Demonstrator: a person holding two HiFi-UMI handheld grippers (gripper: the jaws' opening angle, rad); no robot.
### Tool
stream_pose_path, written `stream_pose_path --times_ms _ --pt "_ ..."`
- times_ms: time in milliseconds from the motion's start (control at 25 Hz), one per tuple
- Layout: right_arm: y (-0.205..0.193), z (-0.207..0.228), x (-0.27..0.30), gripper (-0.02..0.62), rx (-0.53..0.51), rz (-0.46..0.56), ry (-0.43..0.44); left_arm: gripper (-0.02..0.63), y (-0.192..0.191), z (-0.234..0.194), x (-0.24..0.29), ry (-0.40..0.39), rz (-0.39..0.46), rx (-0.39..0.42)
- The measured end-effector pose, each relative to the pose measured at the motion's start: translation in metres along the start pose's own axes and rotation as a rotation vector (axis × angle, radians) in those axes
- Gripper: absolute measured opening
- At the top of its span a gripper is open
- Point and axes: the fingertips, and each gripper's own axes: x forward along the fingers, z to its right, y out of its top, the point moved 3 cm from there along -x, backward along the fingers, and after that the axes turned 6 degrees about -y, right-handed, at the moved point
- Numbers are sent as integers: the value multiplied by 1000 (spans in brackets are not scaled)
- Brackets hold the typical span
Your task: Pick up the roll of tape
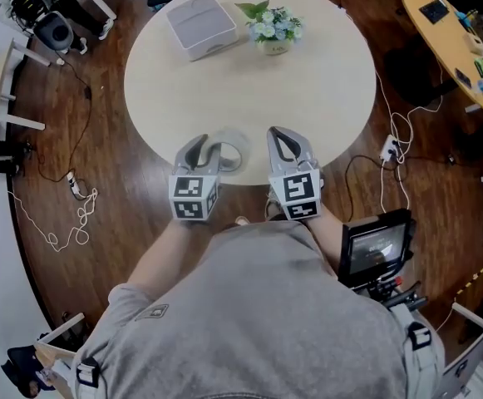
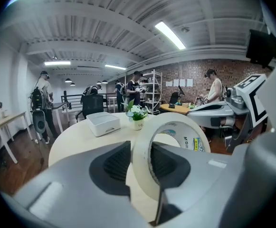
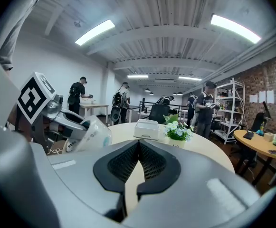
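Cream paper roll of tape (image 2: 140, 160) stands on edge over the near rim of the table (image 1: 324, 81), its wall clamped in my left gripper (image 1: 210, 150), hole facing sideways toward my right gripper (image 3: 138, 146), which is closed, empty and just beside it.

A grey T-shirt (image 1: 258, 306) clothes the person; grey left tongs (image 1: 206, 150) and right tongs (image 1: 283, 140) bear black-and-white marker cubes (image 1: 193, 196).

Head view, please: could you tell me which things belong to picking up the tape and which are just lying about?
Belongs to the job: roll of tape, clamped in the left claw.
Just lying about: white box, pot of flowers; the right claw is shut and empty.
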Motion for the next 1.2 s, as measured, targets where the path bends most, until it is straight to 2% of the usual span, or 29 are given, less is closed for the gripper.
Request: stream_pose_path --times_ms 200,440,800,1200 --pt "-3 -31 -34 12 -5 -2 -32 106 -19 4 -36 -26 9 -12" --pt "-10 -47 -68 12 -1 -4 -67 106 -33 17 -68 -45 18 -21" --pt "-5 -40 -90 12 -12 26 -39 106 -25 36 -83 -16 61 -53" --pt "-7 -25 -101 12 6 44 -22 106 -18 49 -87 7 74 -44"
